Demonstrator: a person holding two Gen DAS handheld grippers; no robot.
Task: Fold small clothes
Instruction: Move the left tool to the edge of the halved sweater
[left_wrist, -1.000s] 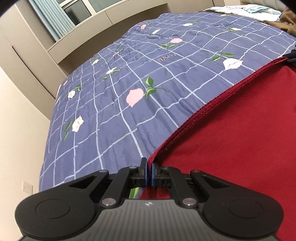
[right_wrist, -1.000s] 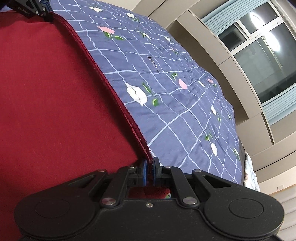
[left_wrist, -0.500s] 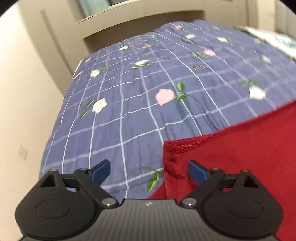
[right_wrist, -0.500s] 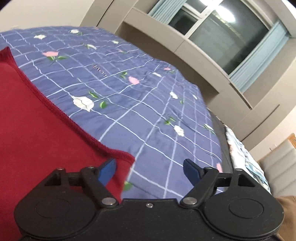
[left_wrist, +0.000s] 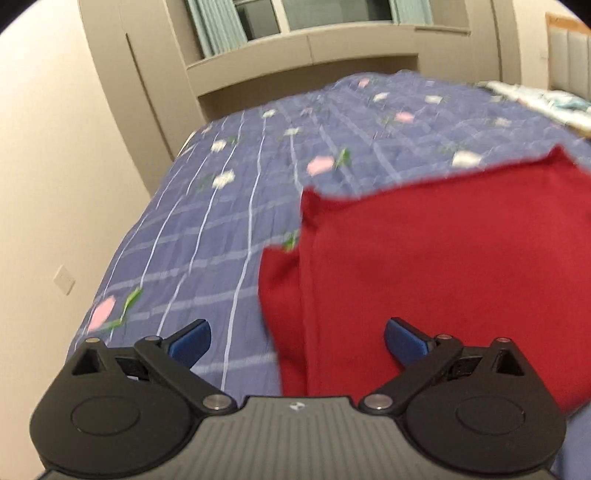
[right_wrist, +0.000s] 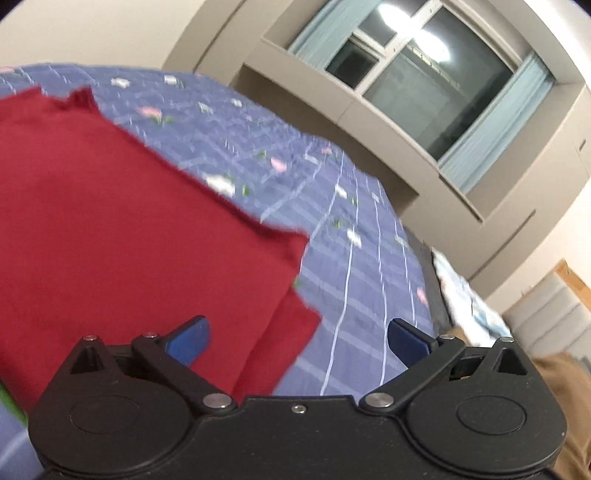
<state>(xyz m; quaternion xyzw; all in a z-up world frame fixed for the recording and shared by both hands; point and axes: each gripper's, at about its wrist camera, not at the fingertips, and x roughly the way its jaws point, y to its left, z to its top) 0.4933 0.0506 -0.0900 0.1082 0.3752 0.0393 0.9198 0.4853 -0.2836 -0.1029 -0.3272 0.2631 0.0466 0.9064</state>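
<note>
Cloth, one red garment, lies on the quilt with its upper layer folded over a lower one; the lower layer peeks out along the side edge in both wrist views. A second ago each gripper was pinched shut on the hemmed edge of this cloth, held taut between them. Half a second ago both had let go, and now both sit farther back, with more of the cloth in view ahead of them. That suggests one fold is laid down and the release is done; the layers are not quite flush, so the edge may want squaring before any further fold.

The left gripper has its jaws spread wide and holds nothing; its right pad hangs over the red cloth, its left over the quilt. The right gripper is equally wide and empty, with its left pad over the cloth.

By count: one red cloth, showing two layers; two grippers; one blue checked quilt with flowers. Beyond it, one window with curtains, and some pale bedding at the far corner, too blurred to count.
</note>
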